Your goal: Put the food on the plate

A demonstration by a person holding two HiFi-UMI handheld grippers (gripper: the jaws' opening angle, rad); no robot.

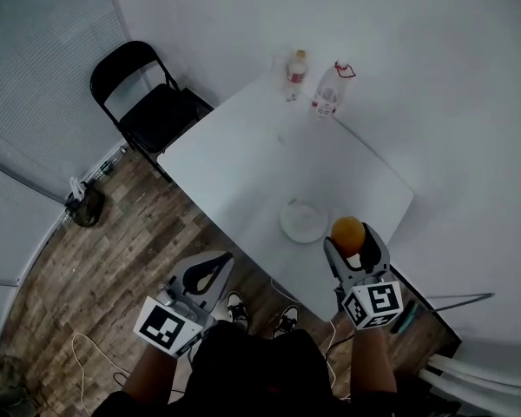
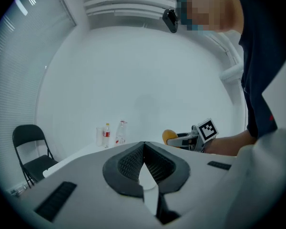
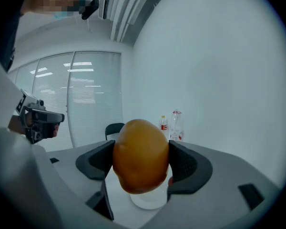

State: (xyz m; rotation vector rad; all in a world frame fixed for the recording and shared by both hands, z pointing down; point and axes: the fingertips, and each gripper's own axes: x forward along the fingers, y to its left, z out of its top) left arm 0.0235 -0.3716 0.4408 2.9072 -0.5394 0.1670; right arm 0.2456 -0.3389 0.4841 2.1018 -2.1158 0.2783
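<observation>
An orange-yellow fruit (image 1: 347, 230) is clamped between the jaws of my right gripper (image 1: 354, 243), which is shut on it. It hangs just right of a small white plate (image 1: 302, 222) near the front edge of the white table (image 1: 243, 155). In the right gripper view the fruit (image 3: 140, 156) fills the gap between the dark pads, with the plate (image 3: 150, 202) below and just beyond it. My left gripper (image 1: 205, 276) is off the table's front edge, over the wooden floor, jaws shut on nothing. Its pads (image 2: 128, 161) meet at the tip.
Two plastic bottles (image 1: 297, 75) (image 1: 328, 91) and a clear cup (image 1: 280, 66) stand at the table's far corner by the wall. A black folding chair (image 1: 152, 102) is at the table's left. The person's shoes (image 1: 236, 307) are on the floor below the front edge.
</observation>
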